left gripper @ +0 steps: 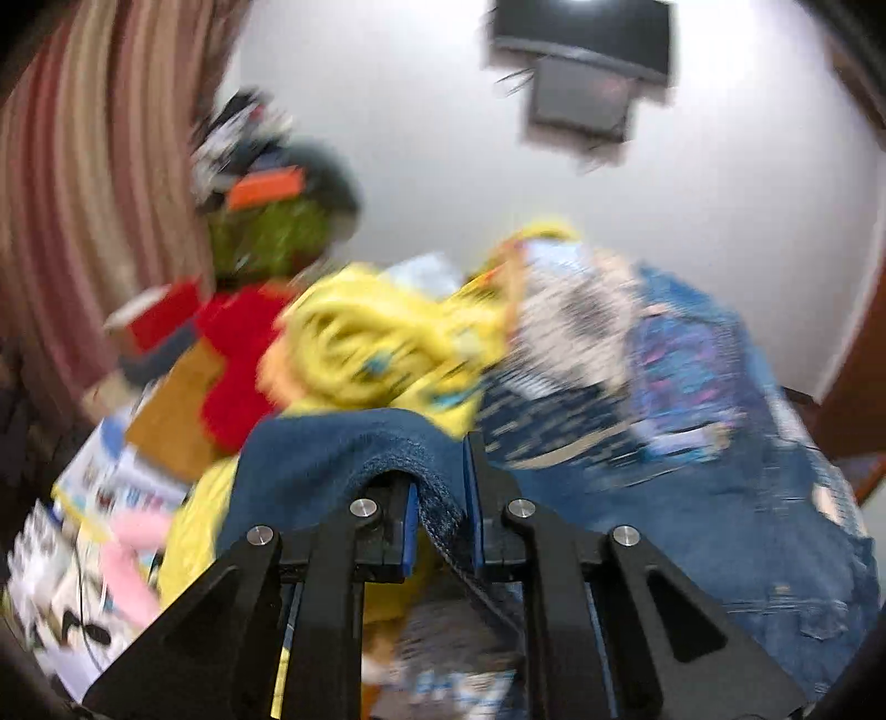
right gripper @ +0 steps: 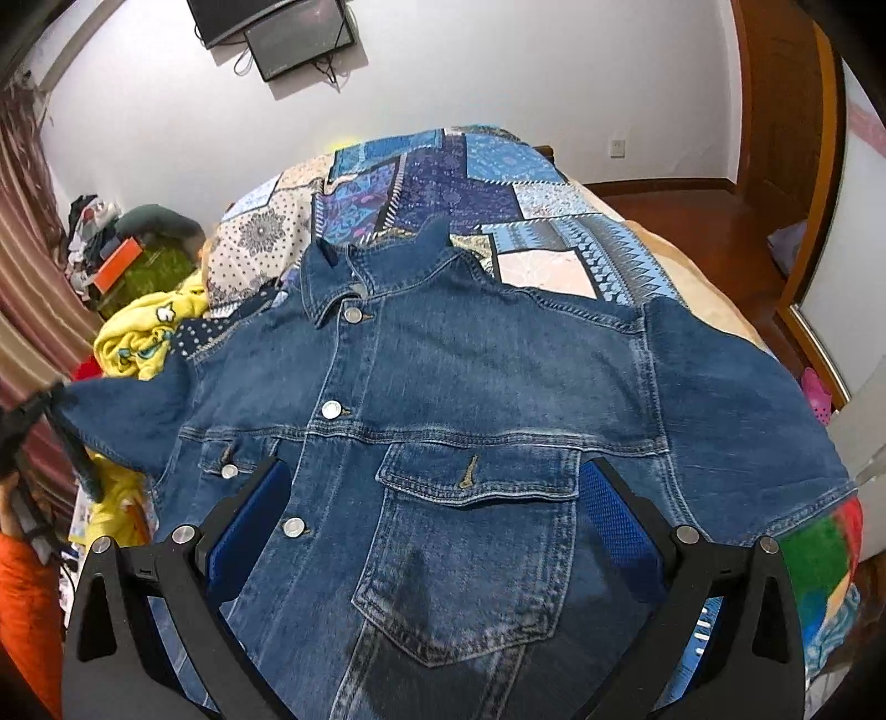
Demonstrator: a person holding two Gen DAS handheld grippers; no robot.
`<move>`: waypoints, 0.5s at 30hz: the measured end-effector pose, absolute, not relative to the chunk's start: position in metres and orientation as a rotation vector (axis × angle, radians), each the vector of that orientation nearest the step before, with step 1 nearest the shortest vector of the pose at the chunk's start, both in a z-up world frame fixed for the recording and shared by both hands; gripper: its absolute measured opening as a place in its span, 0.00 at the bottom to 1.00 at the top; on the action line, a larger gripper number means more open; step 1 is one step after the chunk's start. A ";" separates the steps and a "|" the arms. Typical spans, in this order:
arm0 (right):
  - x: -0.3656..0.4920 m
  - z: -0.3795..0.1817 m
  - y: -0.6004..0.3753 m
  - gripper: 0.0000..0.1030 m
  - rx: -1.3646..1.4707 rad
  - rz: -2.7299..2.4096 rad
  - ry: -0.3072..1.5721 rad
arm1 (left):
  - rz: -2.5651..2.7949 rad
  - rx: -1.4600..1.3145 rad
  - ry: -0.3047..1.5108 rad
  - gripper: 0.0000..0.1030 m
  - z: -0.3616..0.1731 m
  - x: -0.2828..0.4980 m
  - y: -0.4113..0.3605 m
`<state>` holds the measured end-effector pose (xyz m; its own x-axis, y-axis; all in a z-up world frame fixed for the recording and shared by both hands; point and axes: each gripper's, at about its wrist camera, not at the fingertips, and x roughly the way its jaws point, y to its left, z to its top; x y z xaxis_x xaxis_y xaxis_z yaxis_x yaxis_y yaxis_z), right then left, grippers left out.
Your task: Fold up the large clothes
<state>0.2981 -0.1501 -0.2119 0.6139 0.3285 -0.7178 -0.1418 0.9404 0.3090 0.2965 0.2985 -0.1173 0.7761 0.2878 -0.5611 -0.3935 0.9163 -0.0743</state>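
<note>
A blue denim jacket (right gripper: pixel 454 399) lies front up on the bed, buttons closed, collar at the far end. My right gripper (right gripper: pixel 437 487) is open and hovers low over the chest pocket, fingers wide on either side of it. My left gripper (left gripper: pixel 440 498) is shut on the jacket's sleeve (left gripper: pixel 332 459), whose denim drapes over the left finger. In the right wrist view the left gripper (right gripper: pixel 55 404) shows at the far left, holding the sleeve end lifted off the bed. The left wrist view is blurred by motion.
A patchwork blue quilt (right gripper: pixel 443 183) covers the bed. A yellow printed garment (right gripper: pixel 138 338) and a clothes pile (right gripper: pixel 111 243) lie at the left. Striped curtains (left gripper: pixel 83 166) hang left. A wall screen (right gripper: pixel 288 33) is above. Wooden floor (right gripper: pixel 692 221) lies right.
</note>
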 end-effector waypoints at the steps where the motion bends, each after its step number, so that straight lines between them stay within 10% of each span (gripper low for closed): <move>1: 0.296 -0.210 -0.152 1.00 0.237 0.275 0.864 | 0.326 -0.167 0.553 0.12 -0.104 0.298 0.279; 15: 0.270 -0.200 -0.191 1.00 0.252 0.261 0.812 | -0.097 0.025 0.767 0.11 -0.167 0.351 0.065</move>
<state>0.2702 -0.1914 -0.2001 0.6595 0.3239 -0.6784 -0.1320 0.9383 0.3196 0.3508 0.0653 -0.1670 0.7156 -0.0787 -0.6940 0.0971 0.9952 -0.0127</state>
